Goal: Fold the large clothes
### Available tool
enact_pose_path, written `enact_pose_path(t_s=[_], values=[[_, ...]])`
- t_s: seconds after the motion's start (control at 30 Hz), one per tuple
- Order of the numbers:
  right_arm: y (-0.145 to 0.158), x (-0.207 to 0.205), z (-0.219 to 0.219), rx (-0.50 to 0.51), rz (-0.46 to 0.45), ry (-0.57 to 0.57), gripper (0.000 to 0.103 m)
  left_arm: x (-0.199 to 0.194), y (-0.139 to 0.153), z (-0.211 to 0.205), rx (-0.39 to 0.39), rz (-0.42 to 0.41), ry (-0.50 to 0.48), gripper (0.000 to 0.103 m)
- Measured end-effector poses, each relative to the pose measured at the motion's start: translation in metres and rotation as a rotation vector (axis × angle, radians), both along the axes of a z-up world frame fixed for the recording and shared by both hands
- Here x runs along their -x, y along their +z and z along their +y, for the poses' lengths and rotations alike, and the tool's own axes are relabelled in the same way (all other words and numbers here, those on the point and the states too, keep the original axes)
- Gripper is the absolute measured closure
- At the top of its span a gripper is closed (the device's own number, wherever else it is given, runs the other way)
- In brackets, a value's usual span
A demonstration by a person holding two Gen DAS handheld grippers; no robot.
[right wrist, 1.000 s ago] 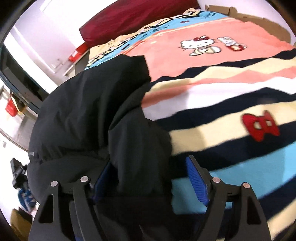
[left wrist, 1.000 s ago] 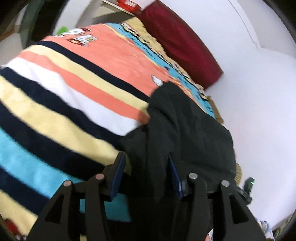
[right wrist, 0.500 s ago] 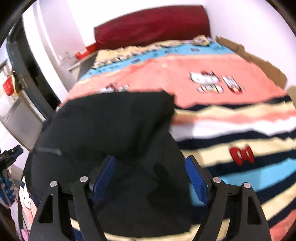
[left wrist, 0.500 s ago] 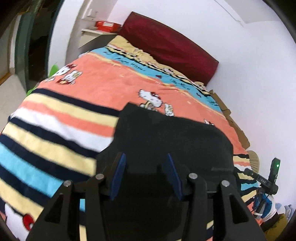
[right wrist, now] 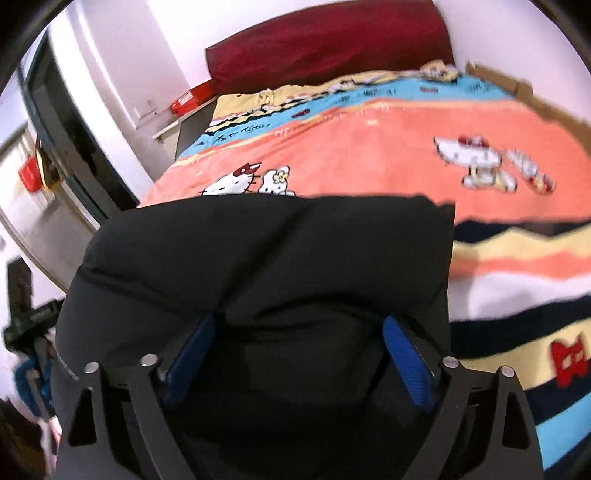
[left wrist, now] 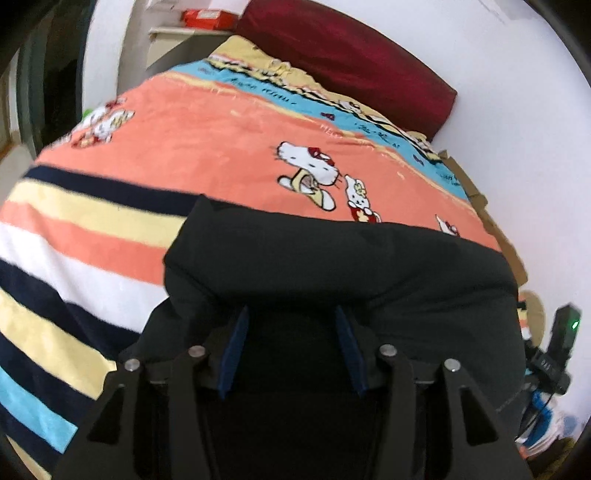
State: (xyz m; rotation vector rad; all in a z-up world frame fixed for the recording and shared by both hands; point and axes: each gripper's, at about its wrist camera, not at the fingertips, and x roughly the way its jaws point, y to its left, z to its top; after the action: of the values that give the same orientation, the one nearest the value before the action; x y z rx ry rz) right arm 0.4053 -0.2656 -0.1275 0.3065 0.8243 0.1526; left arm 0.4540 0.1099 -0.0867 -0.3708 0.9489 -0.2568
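A large black padded garment lies folded over on the striped Hello Kitty blanket; it also fills the lower left of the right wrist view. My left gripper has its blue pads apart, with black cloth bulging between them. My right gripper stands wider open, and the garment's fold sits between its pads. Whether either pad presses the cloth is hidden by the folds.
A dark red headboard cushion lines the far wall. A red box sits on a bedside shelf. A tripod device with a green light stands at the bed's side. Cardboard edges the bed by the wall.
Both grippers have swung up and back, so the garment went from a bunched heap to a wide flat fold in front of them. Jaw widths look unchanged.
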Motion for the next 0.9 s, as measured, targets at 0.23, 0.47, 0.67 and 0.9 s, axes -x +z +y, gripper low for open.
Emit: enact_pose_path(t_s=[0.23, 0.47, 0.67, 0.9], values=[[-0.008, 0.01, -0.016, 0.058, 0.03, -0.026, 0.012, 0.011, -0.006, 0.029, -0.067, 0.05, 0.101, 0.055], [-0.002, 0.047, -0.043, 0.234, 0.118, -0.156, 0.012, 0.054, 0.009, 0.055, -0.157, 0.054, 0.187, 0.055], [0.026, 0.091, -0.034, 0.223, 0.062, -0.137, 0.012, 0.102, 0.04, 0.057, -0.129, -0.022, 0.192, 0.055], [0.022, 0.129, 0.002, 0.098, 0.023, -0.039, 0.012, 0.136, 0.038, 0.02, -0.085, -0.032, 0.083, 0.055]])
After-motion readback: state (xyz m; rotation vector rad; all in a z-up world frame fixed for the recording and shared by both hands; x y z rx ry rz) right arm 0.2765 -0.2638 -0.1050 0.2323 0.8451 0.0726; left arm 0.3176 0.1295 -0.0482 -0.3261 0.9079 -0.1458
